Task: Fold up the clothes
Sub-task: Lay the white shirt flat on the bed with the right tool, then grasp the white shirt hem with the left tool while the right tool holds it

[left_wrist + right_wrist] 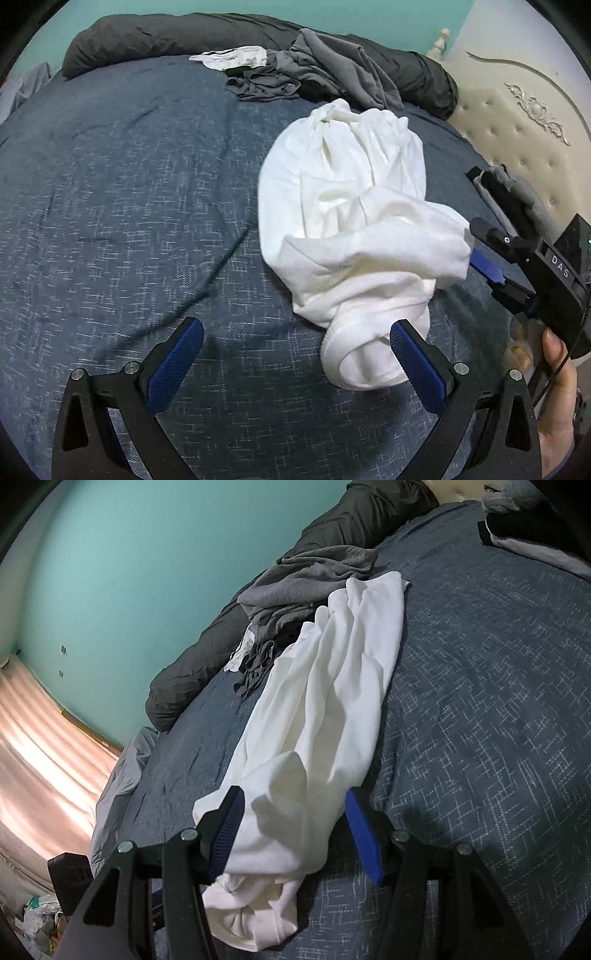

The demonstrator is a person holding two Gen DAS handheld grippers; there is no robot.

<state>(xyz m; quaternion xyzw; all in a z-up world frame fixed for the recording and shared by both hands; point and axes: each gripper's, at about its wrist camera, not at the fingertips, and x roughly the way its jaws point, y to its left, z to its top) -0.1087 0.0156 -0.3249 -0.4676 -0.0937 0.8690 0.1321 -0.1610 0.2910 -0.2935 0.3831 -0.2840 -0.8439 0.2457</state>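
Left gripper [295, 354] hovered wide open and empty beside the rolled end of one crumpled white cotton garment [347, 206], likely positioning for a corner. Garment lay mid-bed on the blue woven bedspread [122, 192]. Right gripper [295, 830] straddled its near end, jaws half-open, not pinching. Two grippers.

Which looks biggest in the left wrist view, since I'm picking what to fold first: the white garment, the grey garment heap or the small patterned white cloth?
As they look there:
1. white garment, though it is nearest the camera
2. grey garment heap
3. small patterned white cloth
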